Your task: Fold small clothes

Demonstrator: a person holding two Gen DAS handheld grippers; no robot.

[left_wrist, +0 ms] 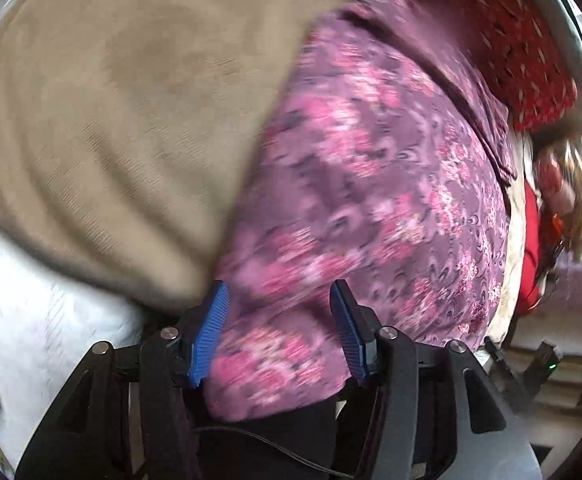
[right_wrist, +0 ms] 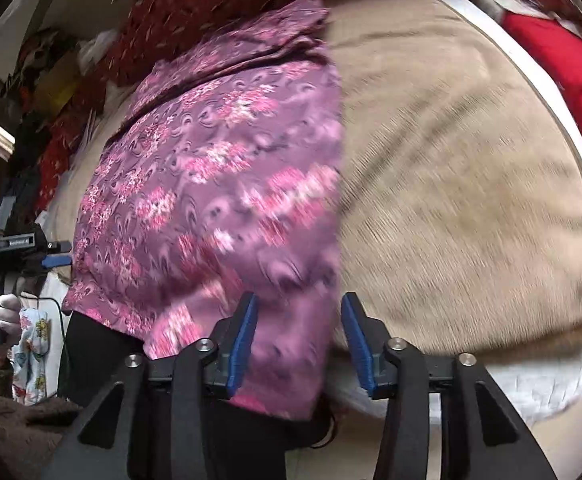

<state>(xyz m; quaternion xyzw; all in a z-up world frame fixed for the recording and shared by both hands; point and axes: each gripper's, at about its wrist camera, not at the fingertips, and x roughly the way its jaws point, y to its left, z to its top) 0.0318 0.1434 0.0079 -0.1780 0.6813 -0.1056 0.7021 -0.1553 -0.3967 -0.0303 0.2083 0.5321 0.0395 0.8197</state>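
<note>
A purple garment with pink flowers lies spread flat on a beige blanket. Its straight right edge runs down the middle of the right wrist view, where the garment fills the left half and the blanket the right. My left gripper hovers over the garment's near edge, blue pads apart, the cloth under them. My right gripper stands open over the garment's near right corner, not pinching it. The left gripper also shows at far left, held by a gloved hand. Both views are motion-blurred.
A dark red patterned cloth lies behind the garment. A bright red cushion sits at the far right. White quilted bedding edges the blanket. Something black hangs below the garment's near edge, beside a floral print cloth.
</note>
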